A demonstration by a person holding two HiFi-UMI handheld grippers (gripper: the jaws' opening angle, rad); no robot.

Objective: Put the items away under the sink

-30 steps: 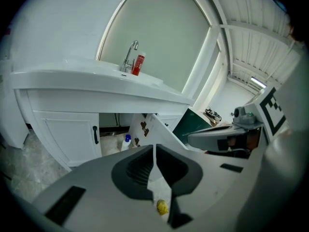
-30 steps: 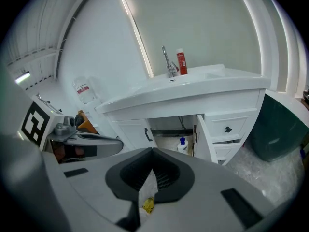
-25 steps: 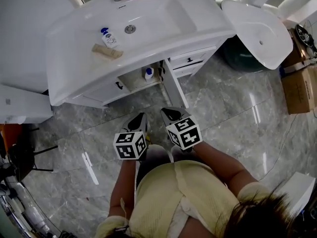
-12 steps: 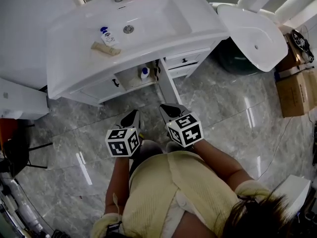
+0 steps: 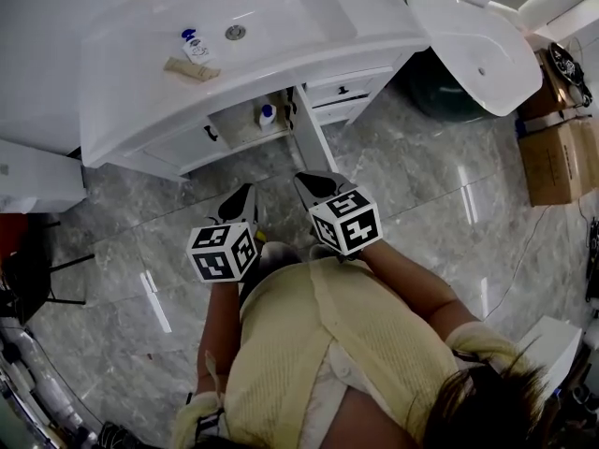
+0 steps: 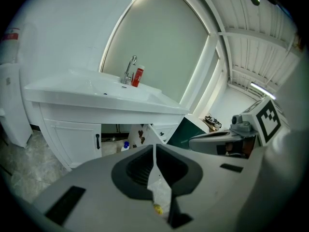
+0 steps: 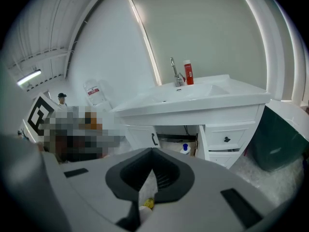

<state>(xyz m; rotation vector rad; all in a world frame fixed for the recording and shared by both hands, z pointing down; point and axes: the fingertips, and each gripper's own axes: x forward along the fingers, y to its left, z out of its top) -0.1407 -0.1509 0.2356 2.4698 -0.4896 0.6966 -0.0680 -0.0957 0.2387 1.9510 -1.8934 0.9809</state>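
On the white sink counter (image 5: 122, 82) lie a small white bottle with a blue cap (image 5: 192, 43) and a tan flat item (image 5: 190, 69). A red bottle (image 6: 137, 77) stands by the tap (image 6: 129, 70). The cupboard under the sink stands open, its door (image 5: 312, 143) swung out, and a blue-capped white bottle (image 5: 267, 116) stands inside. My left gripper (image 5: 241, 197) and right gripper (image 5: 314, 183) hover side by side over the floor in front of the cupboard. Both are shut, with nothing between the jaws and well short of the items.
A white oval seat lid (image 5: 477, 50) and a dark green bin (image 5: 449, 101) stand right of the vanity. Cardboard boxes (image 5: 552, 162) sit at the far right. A white unit (image 5: 37, 176) stands at the left, on a glossy grey marble floor (image 5: 421, 204).
Both grippers have lifted a little, and the vanity has slid towards the top of the head view. Both jaws stay shut and empty.
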